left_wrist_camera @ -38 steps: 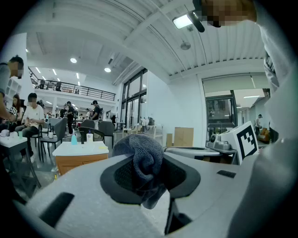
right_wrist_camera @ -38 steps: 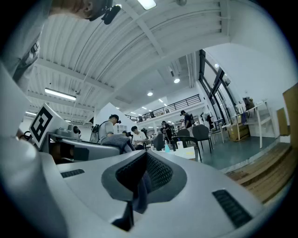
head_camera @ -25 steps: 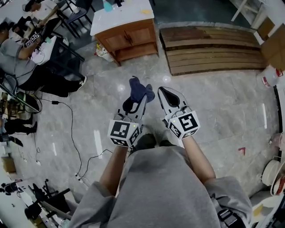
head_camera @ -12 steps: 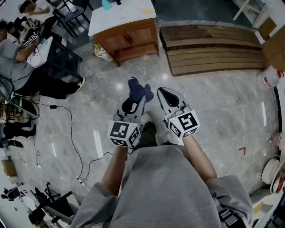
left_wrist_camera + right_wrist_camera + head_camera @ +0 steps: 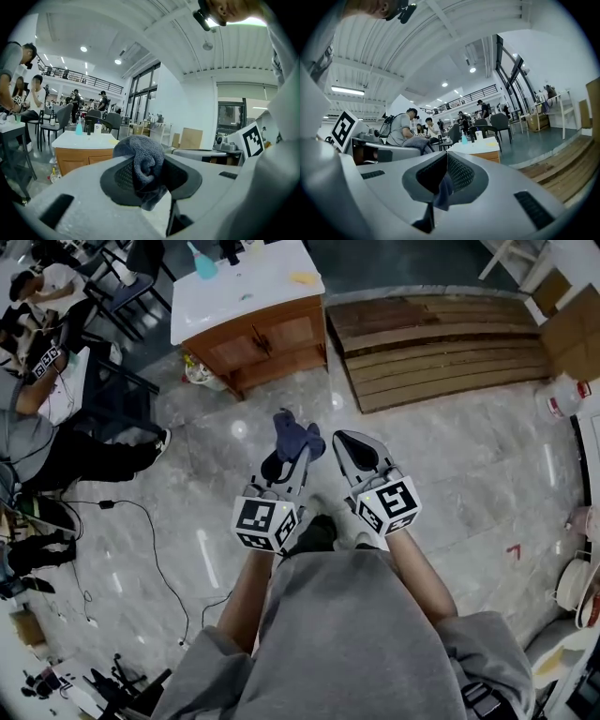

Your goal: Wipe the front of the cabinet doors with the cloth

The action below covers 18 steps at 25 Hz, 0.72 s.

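A wooden cabinet (image 5: 258,334) with a white top and two front doors stands on the floor ahead of me; it also shows small in the left gripper view (image 5: 77,157) and the right gripper view (image 5: 485,150). My left gripper (image 5: 292,454) is shut on a dark blue-grey cloth (image 5: 295,437), which bunches out past the jaws (image 5: 143,161). My right gripper (image 5: 351,442) is held beside it at waist height, shut, with only a thin bluish sliver in the seam (image 5: 443,190). Both grippers are well short of the cabinet.
A low slatted wooden platform (image 5: 441,343) lies right of the cabinet. People sit at a dark table (image 5: 103,390) on the left, with cables (image 5: 150,531) across the marble floor. A teal bottle (image 5: 202,261) stands on the cabinet top. A white pail (image 5: 562,395) is at far right.
The view has shifted as I step over the floor: the cabinet now sits lower and further left in the head view. Both grippers keep their pose, and the cloth stays clamped.
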{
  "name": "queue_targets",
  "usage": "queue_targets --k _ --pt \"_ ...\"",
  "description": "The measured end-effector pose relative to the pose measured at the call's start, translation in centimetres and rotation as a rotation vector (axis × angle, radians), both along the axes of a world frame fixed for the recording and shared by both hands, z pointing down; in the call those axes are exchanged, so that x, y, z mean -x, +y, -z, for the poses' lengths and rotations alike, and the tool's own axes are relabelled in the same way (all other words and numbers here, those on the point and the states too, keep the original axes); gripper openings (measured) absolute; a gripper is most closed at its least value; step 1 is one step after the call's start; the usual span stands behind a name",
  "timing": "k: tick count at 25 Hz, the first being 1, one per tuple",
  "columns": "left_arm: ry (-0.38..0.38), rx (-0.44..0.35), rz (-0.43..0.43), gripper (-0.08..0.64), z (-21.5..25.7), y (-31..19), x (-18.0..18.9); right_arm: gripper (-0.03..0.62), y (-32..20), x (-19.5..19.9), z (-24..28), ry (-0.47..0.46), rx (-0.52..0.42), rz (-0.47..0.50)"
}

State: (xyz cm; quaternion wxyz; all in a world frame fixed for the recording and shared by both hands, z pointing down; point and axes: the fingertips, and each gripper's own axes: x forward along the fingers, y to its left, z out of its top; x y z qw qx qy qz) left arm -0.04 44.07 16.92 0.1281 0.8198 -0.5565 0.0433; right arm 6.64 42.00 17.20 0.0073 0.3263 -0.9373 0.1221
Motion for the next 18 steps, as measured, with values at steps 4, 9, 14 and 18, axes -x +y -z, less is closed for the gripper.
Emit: queue_targets --k 4,9,14,18 --pt "0.009 0.008 -0.026 0.112 -0.2 -3.0 2.4 0.011 -2.8 2.2 -0.1 0.009 0.012 -0.028" --pt "0.013 0.021 -0.048 0.112 -0.7 -5.4 5.5 0.011 -5.2 5.2 -0.4 0.02 0.016 -0.05" --pt "0.023 0.046 -0.043 0.114 -1.6 -7.2 7.8 0.011 -7.1 6.7 -1.0 0.028 0.033 -0.067" --pt "0.036 0.075 -0.042 0.114 -2.8 -8.8 8.4 0.011 -8.6 7.0 -1.7 0.033 0.052 -0.078"
